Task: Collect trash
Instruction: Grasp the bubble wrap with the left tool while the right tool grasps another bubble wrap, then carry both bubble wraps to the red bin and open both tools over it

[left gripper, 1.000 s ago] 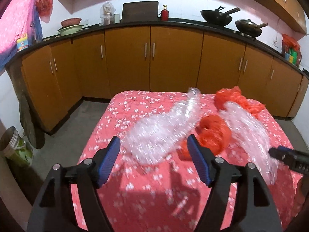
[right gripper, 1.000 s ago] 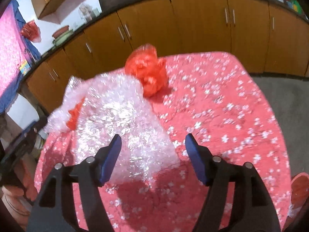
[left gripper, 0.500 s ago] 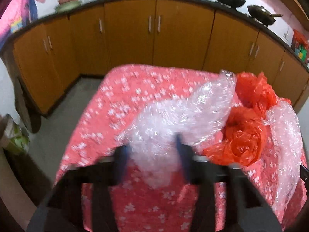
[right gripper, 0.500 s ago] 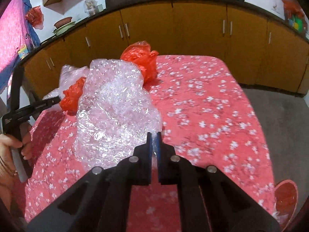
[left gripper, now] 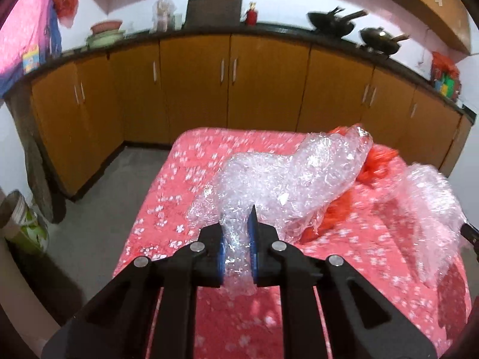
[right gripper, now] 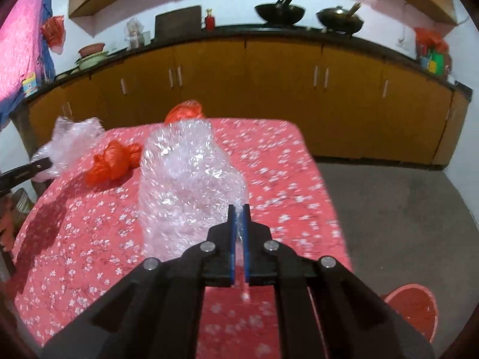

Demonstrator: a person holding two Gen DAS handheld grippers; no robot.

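Two crumpled sheets of clear bubble wrap are lifted off a table with a red floral cloth (left gripper: 191,179). My left gripper (left gripper: 236,220) is closing, its blue pads pressing the near end of one sheet (left gripper: 293,176). My right gripper (right gripper: 238,209) is shut on a corner of the other sheet (right gripper: 191,179), which shows blurred in the left wrist view (left gripper: 431,203). The right wrist view has the left gripper's tip (right gripper: 39,164) at the left edge with its sheet (right gripper: 71,140). A bunched red plastic bag (right gripper: 113,164) lies between the sheets, and another (right gripper: 185,110) lies behind.
Brown cabinets (left gripper: 194,89) under a dark counter with two woks (right gripper: 280,10) line the back wall. Grey floor (right gripper: 389,209) runs on both sides of the table. A red tub (right gripper: 413,305) sits on the floor at the right, a green-patterned bin (left gripper: 24,224) at the left.
Both grippers went from wide open to closed, each onto a bubble wrap sheet. Both sheets have risen off the cloth, uncovering the red bag between them.
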